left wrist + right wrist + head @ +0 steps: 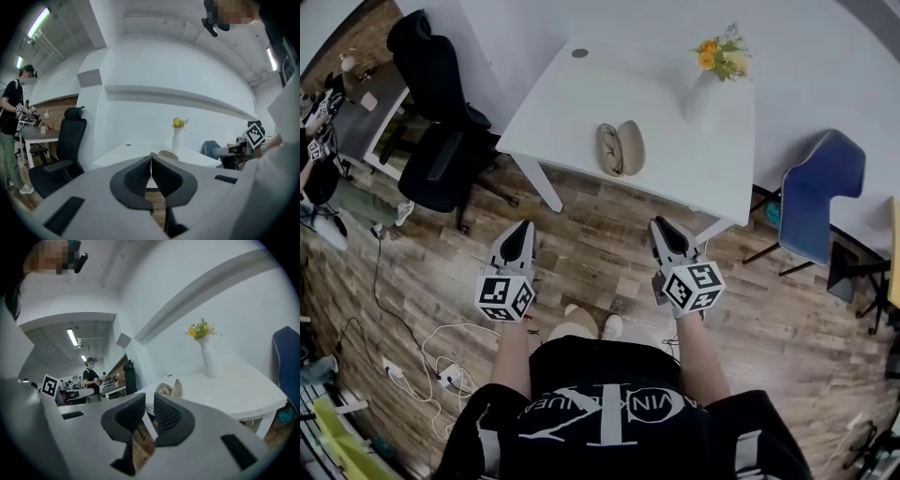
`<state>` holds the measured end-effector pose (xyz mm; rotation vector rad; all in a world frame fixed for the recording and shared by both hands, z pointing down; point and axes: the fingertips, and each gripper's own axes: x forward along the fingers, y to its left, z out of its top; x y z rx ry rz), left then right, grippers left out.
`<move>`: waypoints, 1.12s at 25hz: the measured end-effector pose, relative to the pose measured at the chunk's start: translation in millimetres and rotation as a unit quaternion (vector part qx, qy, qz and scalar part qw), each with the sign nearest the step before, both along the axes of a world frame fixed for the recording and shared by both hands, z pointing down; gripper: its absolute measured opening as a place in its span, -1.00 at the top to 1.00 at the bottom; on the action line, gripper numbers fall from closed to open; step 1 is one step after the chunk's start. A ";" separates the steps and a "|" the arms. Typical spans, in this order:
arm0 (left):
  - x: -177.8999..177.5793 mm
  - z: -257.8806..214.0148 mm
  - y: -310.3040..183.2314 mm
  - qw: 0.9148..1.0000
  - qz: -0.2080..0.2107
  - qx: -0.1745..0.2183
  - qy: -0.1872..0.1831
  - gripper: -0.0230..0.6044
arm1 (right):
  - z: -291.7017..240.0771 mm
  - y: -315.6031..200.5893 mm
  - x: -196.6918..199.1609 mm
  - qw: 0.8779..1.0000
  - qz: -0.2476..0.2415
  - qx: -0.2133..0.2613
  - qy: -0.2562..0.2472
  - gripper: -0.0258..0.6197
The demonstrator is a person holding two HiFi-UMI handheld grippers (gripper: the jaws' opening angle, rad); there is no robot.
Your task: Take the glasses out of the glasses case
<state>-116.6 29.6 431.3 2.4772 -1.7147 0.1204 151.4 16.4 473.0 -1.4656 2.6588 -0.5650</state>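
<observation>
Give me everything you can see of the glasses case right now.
The case is a tan clamshell, open on the white table near its front edge. One half holds dark-rimmed glasses; the other, the lid, looks raised beside it. Only the table touches it.

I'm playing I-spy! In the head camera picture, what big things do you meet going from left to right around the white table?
black office chair → glasses case → white vase of flowers → blue chair
</observation>
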 end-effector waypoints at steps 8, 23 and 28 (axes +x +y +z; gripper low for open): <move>-8.6 13.7 -20.3 1.000 -0.002 -0.007 0.006 0.86 | 2.7 -19.1 -17.3 1.000 -0.014 -0.010 -0.020 0.47; 7.4 33.0 -123.7 0.998 0.054 -0.026 0.013 0.86 | 15.1 -116.0 -48.9 0.998 -0.014 -0.061 -0.009 0.27; 3.5 44.0 -158.0 0.997 0.069 -0.039 0.017 0.86 | 30.4 -153.1 -61.7 0.995 0.004 -0.104 0.012 0.27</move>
